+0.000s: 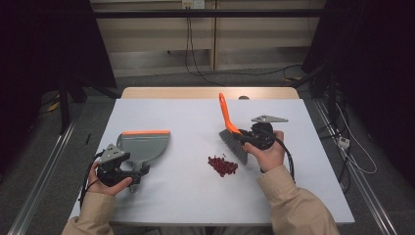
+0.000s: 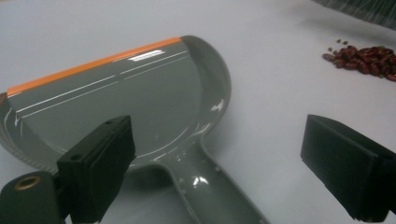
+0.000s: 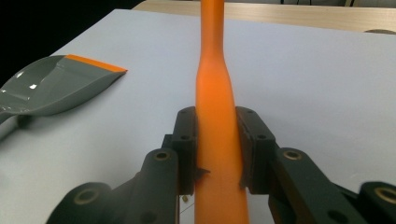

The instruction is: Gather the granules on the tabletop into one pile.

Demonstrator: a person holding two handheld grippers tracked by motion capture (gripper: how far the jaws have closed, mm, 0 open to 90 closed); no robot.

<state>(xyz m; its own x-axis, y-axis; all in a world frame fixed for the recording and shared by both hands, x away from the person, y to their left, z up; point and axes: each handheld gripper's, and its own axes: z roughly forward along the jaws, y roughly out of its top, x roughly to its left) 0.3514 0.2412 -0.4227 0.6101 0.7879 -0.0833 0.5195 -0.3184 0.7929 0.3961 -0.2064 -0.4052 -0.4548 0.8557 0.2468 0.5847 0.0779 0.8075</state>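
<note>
High view: a white table (image 1: pixel 186 196) carries a grey dustpan (image 1: pixel 142 147) with an orange lip at the left, a small heap of red beans (image 1: pixel 222 165) near the centre, and a brush (image 1: pixel 231 128) with an orange handle and grey bristles just right of the beans. The left gripper (image 1: pixel 137 172), held in the left hand (image 1: pixel 110 185), sits at the dustpan's handle; the right gripper (image 1: pixel 244 138), in the right hand (image 1: pixel 269 154), grips the brush low on its handle, bristles angled down toward the beans.

Left gripper view: the two black jaws stand wide apart, one on either side of the dustpan (image 2: pixel 140 98) handle, neither pad appearing to touch it, though the near end of the handle is cut off by the frame. The beans (image 2: pixel 362 58) lie on the table at upper right.

Right gripper view: the jaws are closed firmly on the orange handle of the brush (image 3: pixel 215 107), which runs straight up between the pads. The dustpan (image 3: pixel 56 86) rests on the table at the left
</note>
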